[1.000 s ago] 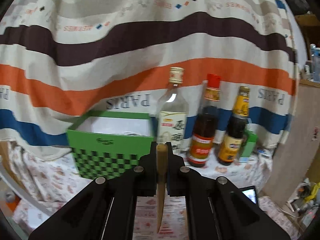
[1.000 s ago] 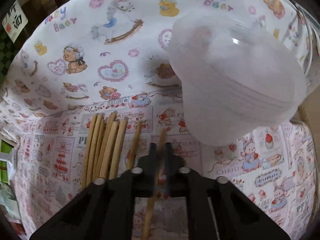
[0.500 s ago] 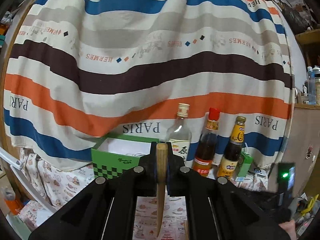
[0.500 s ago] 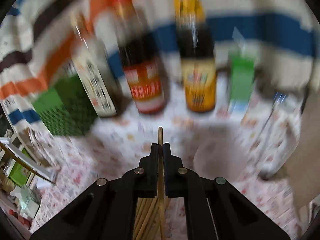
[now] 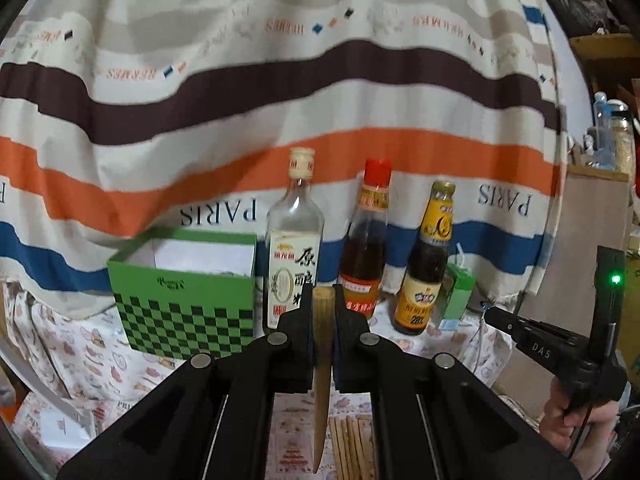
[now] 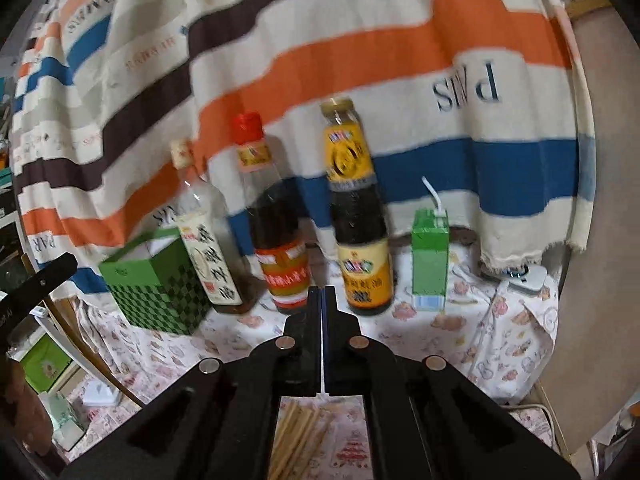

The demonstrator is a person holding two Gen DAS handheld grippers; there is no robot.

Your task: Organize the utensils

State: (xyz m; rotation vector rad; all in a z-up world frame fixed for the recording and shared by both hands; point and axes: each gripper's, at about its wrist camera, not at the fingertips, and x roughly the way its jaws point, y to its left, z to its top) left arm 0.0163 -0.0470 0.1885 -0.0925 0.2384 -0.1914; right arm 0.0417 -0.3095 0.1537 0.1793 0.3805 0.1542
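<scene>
My left gripper [image 5: 323, 298] is shut on a wooden chopstick [image 5: 322, 376] that stands nearly upright between the jaws, thick end up. More loose wooden chopsticks [image 5: 352, 446] lie on the patterned tablecloth below; they also show in the right wrist view [image 6: 298, 436]. My right gripper [image 6: 321, 292] is shut, jaws pressed together, and no chopstick shows between them. Seen from the left wrist, the right gripper [image 5: 490, 312] is at the far right, held in a hand.
A green checkered box [image 5: 182, 312] stands at the back left. Three bottles stand beside it: a clear one [image 5: 294, 236], a red-capped one [image 5: 366, 248], a yellow-labelled one [image 5: 426, 268]. A green drink carton [image 6: 430, 260] and a striped cloth [image 5: 280, 80] are behind.
The right gripper swung up from the chopstick pile to face the bottles; the chopstick seen in it half a second ago no longer shows. The left gripper kept its chopstick and tilted slightly.
</scene>
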